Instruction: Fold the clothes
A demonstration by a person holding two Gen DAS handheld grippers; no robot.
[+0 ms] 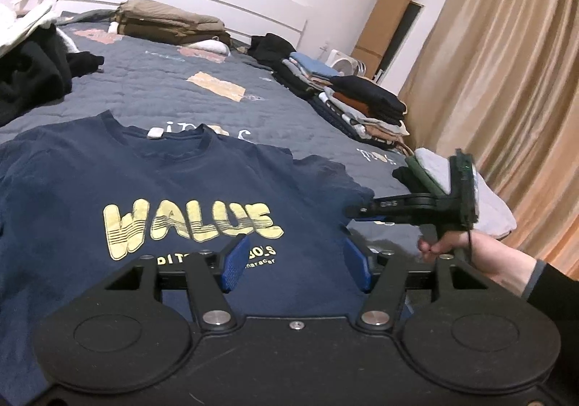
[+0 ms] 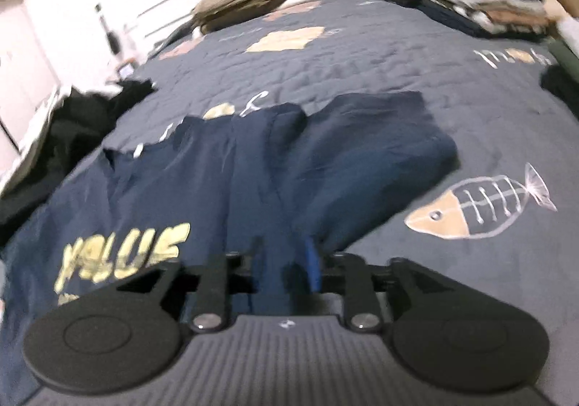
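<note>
While the left gripper (image 1: pixel 296 261) hovers wide open, the right gripper (image 2: pixel 286 268) pinches the shirt (image 1: pixel 144 189); carry that side across evenly.

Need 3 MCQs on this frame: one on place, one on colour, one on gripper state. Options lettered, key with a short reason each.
1. Where do the folded stacks lie on the bed?
A. along its right edge
B. at its middle
C. on the t-shirt

2. What colour is the large lettering on the navy t-shirt?
A. red
B. pale yellow
C. green

3. How does the left gripper stand?
A. shut on the shirt
B. open above the shirt
C. shut on a sock

Key: 1 A, the stacks line the curtain side. 2 B, the print shows pale yellow. 3 B, its blue pads stand apart with shirt visible between them, while the right gripper pinches shirt fabric.
</note>
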